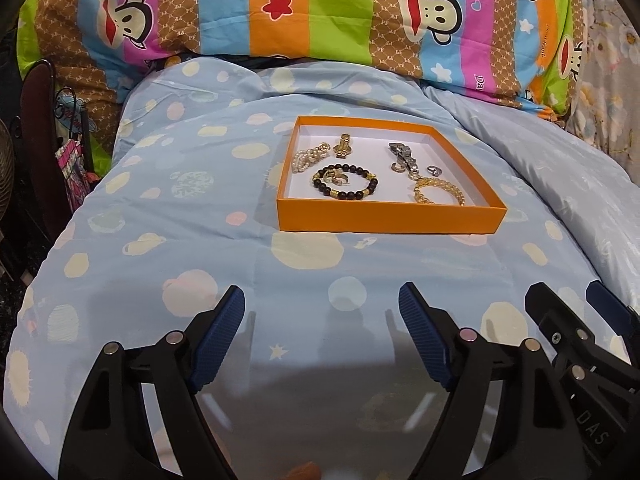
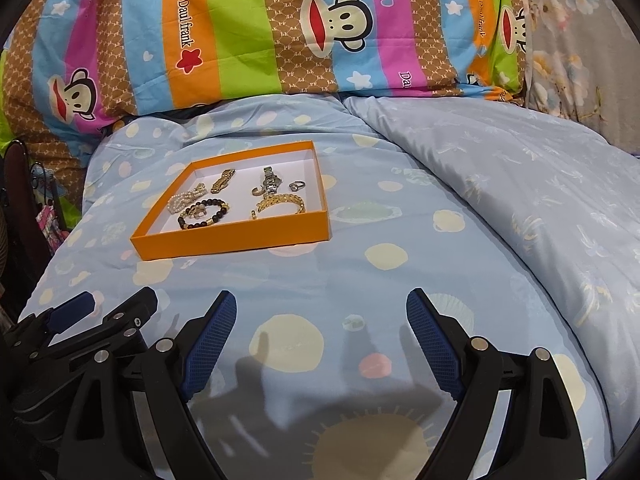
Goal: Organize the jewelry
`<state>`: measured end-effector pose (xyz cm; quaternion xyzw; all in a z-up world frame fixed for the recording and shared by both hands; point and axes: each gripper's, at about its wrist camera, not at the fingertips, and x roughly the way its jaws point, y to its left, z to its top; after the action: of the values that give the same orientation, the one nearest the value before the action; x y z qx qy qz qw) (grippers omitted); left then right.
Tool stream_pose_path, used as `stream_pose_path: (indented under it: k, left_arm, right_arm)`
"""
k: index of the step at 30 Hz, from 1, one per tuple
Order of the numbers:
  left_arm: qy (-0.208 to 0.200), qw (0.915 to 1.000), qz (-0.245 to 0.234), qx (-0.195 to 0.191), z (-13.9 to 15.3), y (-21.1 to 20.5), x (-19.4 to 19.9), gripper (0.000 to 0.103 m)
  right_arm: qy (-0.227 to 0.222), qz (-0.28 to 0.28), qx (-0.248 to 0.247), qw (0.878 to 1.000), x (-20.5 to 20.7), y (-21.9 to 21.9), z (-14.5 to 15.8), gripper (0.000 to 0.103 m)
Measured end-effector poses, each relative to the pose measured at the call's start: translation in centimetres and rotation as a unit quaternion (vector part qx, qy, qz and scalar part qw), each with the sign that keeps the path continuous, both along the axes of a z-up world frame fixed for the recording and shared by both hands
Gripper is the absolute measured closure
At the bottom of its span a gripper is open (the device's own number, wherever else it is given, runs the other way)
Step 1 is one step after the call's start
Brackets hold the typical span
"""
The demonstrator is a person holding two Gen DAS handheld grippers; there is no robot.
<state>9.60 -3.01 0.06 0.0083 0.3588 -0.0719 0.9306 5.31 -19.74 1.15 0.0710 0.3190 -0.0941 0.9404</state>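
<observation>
An orange tray (image 1: 384, 218) (image 2: 236, 240) with a white floor lies on the light blue quilt. In it lie a pearl bracelet (image 1: 306, 160) (image 2: 182, 200), a gold watch (image 1: 343, 146) (image 2: 222, 181), a black bead bracelet (image 1: 345, 184) (image 2: 204, 214), a silver watch (image 1: 404, 156) (image 2: 271, 180), a small ring (image 1: 434, 171) (image 2: 297, 186) and a gold chain bracelet (image 1: 438, 192) (image 2: 282, 202). My left gripper (image 1: 320, 300) stands open over bare quilt, well short of the tray. My right gripper (image 2: 321, 304) is open too, nearer than the tray and to its right. Both hold nothing.
A striped cartoon-monkey pillow (image 1: 320, 8) (image 2: 280, 28) runs across the back. A second pale blue quilt (image 2: 520, 184) rises at the right. Dark furniture and a bag (image 1: 72, 172) stand off the bed's left edge. The right gripper (image 1: 580, 312) shows beside the left.
</observation>
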Motion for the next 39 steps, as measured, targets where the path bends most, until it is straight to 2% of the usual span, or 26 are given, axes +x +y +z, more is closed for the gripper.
stream_pose_path:
  k: [22,39]
  left_arm:
    - [0.006,0.9999,-0.005,-0.008,0.04,0.04,0.19,0.026]
    - [0.004,1.0,0.003,0.001,0.06,0.06,0.16,0.025]
  right_arm:
    - [-0.001,0.001,0.0,1.0,-0.09,0.1,0.09,0.017]
    - [0.001,0.002,0.0,1.0,0.04,0.22,-0.01,0.017]
